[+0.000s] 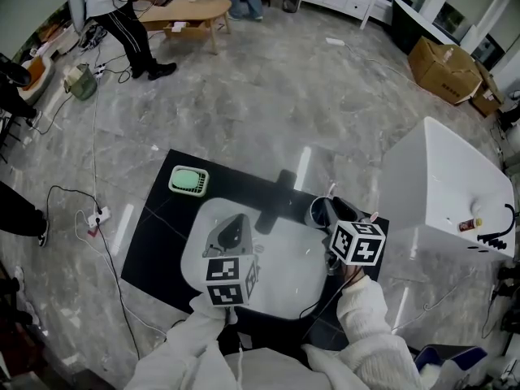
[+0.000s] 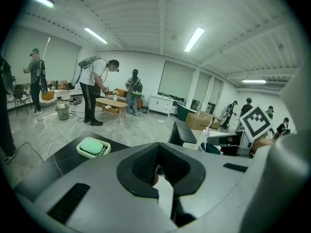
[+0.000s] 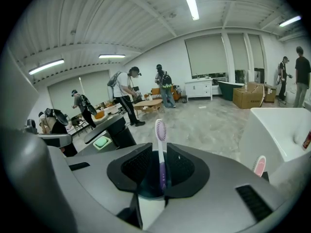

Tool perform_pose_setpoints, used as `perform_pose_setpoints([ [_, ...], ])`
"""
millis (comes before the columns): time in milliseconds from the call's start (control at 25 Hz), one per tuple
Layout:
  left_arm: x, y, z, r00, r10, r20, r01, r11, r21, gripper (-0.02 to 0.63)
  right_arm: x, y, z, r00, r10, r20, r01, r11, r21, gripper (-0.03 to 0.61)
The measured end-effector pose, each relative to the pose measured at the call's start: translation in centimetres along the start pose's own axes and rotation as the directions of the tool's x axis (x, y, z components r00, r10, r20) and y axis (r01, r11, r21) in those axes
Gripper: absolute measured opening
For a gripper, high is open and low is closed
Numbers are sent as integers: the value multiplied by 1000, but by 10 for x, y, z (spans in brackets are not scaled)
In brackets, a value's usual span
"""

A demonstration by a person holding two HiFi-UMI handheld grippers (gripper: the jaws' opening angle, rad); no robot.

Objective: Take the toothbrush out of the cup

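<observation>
Two grippers are in my hands over a white round surface (image 1: 284,270) that lies on a black mat (image 1: 158,246). Only the right gripper view shows the toothbrush (image 3: 162,161). It stands upright in the dark cup (image 3: 151,191), purple handle down and bristled head up, between the jaws of my right gripper (image 3: 159,145). Those jaws are narrowly parted on either side of it, with a gap showing to the left of the neck.

In the head view the brush is hidden behind that gripper and its marker cube (image 1: 357,244), and the cup sits at the surface's 2 o'clock edge. My left gripper (image 2: 160,147) has its jaws drawn together, holding nothing, over the middle of the surface.

The head view also shows a pale soap dish (image 1: 188,180) holding a green bar, at 10 o'clock on the mat. A white block (image 1: 443,185) stands at 3 o'clock on the grey marbled floor (image 1: 325,96). At 12 o'clock are a wooden table (image 1: 183,10) and people (image 1: 130,15) standing, with a cardboard box (image 1: 443,67) at 1 o'clock. Ceiling strip lights (image 2: 194,39) show only in the gripper views.
</observation>
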State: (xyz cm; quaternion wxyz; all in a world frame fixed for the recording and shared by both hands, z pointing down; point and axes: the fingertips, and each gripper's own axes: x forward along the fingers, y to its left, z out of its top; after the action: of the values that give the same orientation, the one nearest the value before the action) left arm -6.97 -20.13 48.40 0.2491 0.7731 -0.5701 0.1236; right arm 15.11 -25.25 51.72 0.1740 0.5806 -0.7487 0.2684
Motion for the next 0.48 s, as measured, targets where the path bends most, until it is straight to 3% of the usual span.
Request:
perform_pose_setpoints([
  [480,4,9,1,1000,10,-1,-10,1000,-18,-2,11,-1,0,999,-16,-30,16,1000,-17,101],
])
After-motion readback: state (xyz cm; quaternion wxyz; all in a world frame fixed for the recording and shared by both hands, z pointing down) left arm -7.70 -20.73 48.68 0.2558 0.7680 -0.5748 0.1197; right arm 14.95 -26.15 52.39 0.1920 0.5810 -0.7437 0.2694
